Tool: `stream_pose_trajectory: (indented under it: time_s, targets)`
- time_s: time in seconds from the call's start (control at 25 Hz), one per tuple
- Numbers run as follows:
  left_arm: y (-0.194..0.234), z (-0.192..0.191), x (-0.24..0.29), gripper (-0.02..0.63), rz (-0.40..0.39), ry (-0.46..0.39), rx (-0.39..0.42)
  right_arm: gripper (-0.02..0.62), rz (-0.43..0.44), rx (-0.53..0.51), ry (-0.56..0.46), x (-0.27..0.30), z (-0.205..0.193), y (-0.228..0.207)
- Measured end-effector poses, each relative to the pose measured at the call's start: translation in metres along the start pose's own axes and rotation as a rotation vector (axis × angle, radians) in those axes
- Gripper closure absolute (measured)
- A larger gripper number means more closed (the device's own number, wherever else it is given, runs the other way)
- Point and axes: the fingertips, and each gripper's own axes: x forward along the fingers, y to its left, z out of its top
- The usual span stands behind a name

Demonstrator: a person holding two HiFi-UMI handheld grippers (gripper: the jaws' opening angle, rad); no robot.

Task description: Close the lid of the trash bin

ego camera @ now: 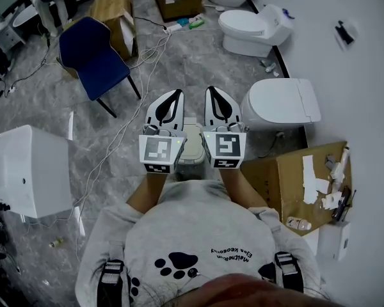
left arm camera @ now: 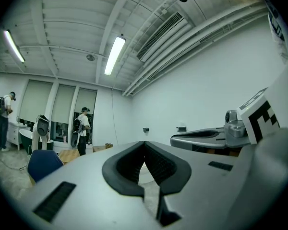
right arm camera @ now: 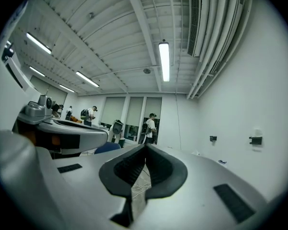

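Two sets of fingers, on the left gripper [ego camera: 176, 94] and the right gripper [ego camera: 213, 91], are closed on nothing. The trash bin [ego camera: 191, 157] stands between them, at 6 o'clock from the tips. Its lid [ego camera: 192, 133] seems down; press gently to check.

A blue chair [ego camera: 93, 56] is standing on the grey marbled floor [ego camera: 38, 101], with cables [ego camera: 125, 130] trailing past it. Toilets [ego camera: 253, 27] are sitting along the white wall [ego camera: 352, 69], a cardboard box [ego camera: 288, 181] lying near. Ceiling lamps [left arm camera: 114, 55] are glowing, and windows [left arm camera: 62, 111] are lining the far end.
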Motion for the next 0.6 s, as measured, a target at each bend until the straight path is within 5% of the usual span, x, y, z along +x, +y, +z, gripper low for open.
stream_pose_trajectory:
  time_s: [0.6]
  targets:
    - [-0.0043, 0.0035, -0.0018, 0.586, -0.026, -0.001, -0.017, 0.562, 0.017, 0.017, -0.016, -0.0043, 0.0054, 0.0077]
